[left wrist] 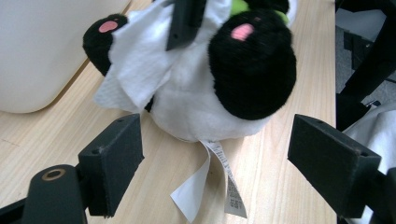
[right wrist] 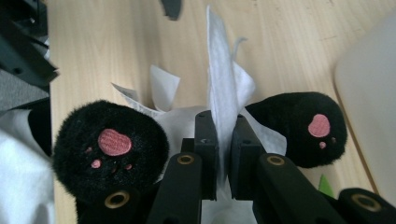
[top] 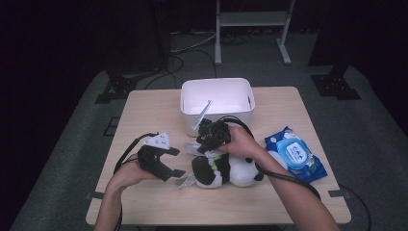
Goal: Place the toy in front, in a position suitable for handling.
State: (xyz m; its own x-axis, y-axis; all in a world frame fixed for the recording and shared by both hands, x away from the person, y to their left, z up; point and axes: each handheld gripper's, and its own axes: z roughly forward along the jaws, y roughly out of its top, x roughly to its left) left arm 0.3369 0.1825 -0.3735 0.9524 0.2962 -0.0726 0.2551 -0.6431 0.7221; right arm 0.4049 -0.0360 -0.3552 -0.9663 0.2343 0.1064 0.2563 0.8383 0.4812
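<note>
Light wood table (top: 144,197), bare pale grain, set on grey carpet in a dark room; metal frame legs and cables lie on the floor beyond the table's far edge. Panda plush (top: 226,169) lies near the middle of the table, paws up. White bin (top: 217,100) sits just behind the panda, toward the far edge. Blue wet-wipe pack (top: 295,155) lies just right of the panda. Right gripper (right wrist: 224,140) is over the panda, jaws closed tight on a white wipe (right wrist: 224,88) that stands up between the two black paws and rests on the plush belly. Left gripper (left wrist: 215,182) is just left of the panda, jaws spread wide, nothing in them, aimed at its underside where the sewn label tags (left wrist: 224,186) trail onto the wood.
</note>
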